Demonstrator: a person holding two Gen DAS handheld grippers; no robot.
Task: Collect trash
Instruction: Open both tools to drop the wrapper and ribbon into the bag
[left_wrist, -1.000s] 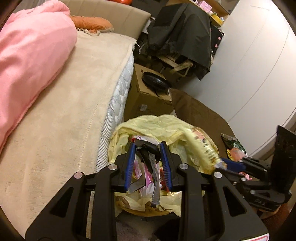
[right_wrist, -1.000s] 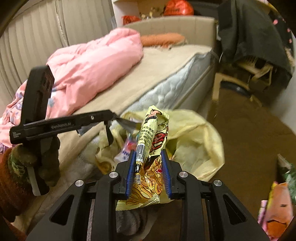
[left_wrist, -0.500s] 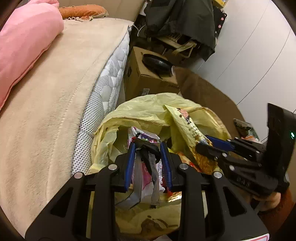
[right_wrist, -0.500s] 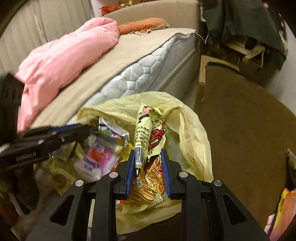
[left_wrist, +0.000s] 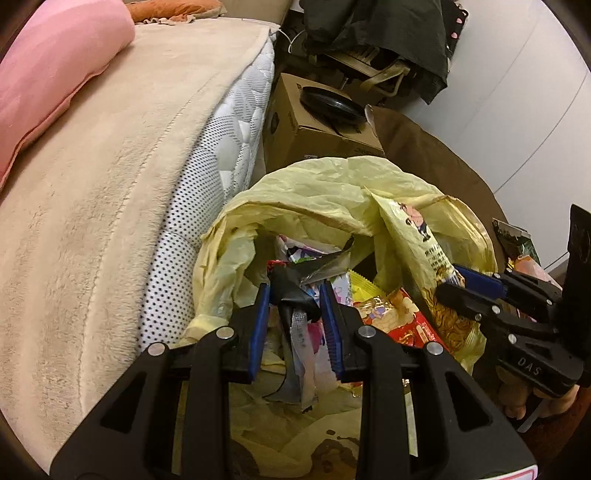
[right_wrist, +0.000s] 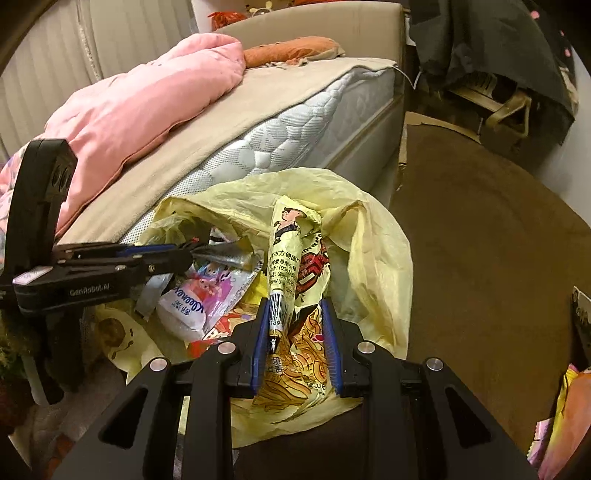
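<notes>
A yellow plastic trash bag (left_wrist: 325, 184) (right_wrist: 376, 258) stands open on the floor beside the bed, with several wrappers inside. My left gripper (left_wrist: 294, 295) is shut on a dark silvery wrapper (left_wrist: 295, 291) over the bag's mouth; it also shows in the right wrist view (right_wrist: 184, 254). My right gripper (right_wrist: 295, 317) is shut on a yellow noodle packet (right_wrist: 288, 258) and holds it inside the bag's right side; the packet (left_wrist: 413, 236) and gripper (left_wrist: 458, 280) show in the left wrist view.
A bed (left_wrist: 110, 166) with a beige cover and pink duvet (right_wrist: 147, 99) lies left of the bag. A cardboard box (left_wrist: 314, 125) with a black pan stands behind it. More wrappers (right_wrist: 569, 406) lie on the brown rug (right_wrist: 498, 240) at right.
Both grippers have moved lower toward the bag. The right gripper has carried the noodle packet from outside the bag into its mouth. Both stay shut.
</notes>
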